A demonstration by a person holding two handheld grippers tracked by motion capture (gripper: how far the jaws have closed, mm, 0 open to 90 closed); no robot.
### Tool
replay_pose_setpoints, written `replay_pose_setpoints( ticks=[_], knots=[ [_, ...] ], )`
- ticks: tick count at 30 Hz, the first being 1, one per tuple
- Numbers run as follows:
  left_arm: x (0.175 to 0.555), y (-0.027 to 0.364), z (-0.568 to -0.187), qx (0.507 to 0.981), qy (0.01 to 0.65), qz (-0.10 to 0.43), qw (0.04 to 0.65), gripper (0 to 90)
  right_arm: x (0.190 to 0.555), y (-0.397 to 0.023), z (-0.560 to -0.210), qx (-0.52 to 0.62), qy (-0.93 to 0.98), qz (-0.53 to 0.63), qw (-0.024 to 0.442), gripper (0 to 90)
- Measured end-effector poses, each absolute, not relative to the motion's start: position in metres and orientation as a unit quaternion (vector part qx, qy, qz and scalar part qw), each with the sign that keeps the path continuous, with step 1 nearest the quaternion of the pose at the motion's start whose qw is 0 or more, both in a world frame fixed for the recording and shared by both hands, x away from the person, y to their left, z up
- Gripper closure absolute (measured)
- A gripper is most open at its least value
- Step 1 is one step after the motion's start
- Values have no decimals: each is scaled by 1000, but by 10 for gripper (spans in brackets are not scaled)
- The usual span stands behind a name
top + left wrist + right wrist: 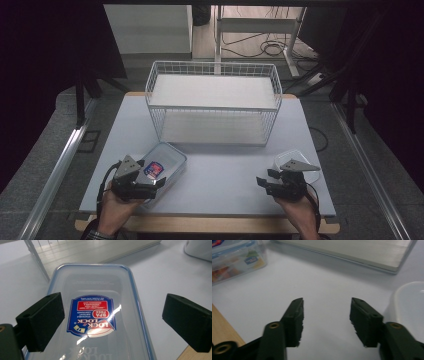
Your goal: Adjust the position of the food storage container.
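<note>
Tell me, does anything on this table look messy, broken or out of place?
Nothing stands out. The lidded plastic container lies flat on the table, the small white tub sits upright, and the wire rack stands square. No spill or damage shows.

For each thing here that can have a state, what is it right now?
Clear rectangular plastic container with blue-rimmed lid: lid on, flat on the table, under the left gripper.
White round plastic bowl: upright on the table beside the right gripper, untouched.
White wire two-shelf rack: upright, both shelves bare.
Left gripper: jaws open above the lid, not gripping.
Right gripper: jaws partly open, nothing between them.
</note>
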State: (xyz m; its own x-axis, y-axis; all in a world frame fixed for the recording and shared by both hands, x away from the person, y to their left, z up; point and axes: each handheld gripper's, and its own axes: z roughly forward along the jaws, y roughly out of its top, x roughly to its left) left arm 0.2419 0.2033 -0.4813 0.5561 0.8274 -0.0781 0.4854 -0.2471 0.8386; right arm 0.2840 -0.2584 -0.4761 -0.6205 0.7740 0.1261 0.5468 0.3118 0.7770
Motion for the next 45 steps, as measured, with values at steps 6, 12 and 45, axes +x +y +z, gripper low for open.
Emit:
replay_pose_setpoints(
  ticks=[6, 12, 45],
  knots=[
    [242, 204, -482, 764, 432, 198, 437, 55, 286, -270, -474, 426, 799, 400, 141, 712],
    [241, 207, -481, 760, 435, 197, 441, 85, 295, -264, -478, 424, 811, 365, 173, 816],
    [189, 275, -490, 724, 526, 204, 396, 879, 358, -179, -478, 352, 838, 399, 116, 888]
  ],
)
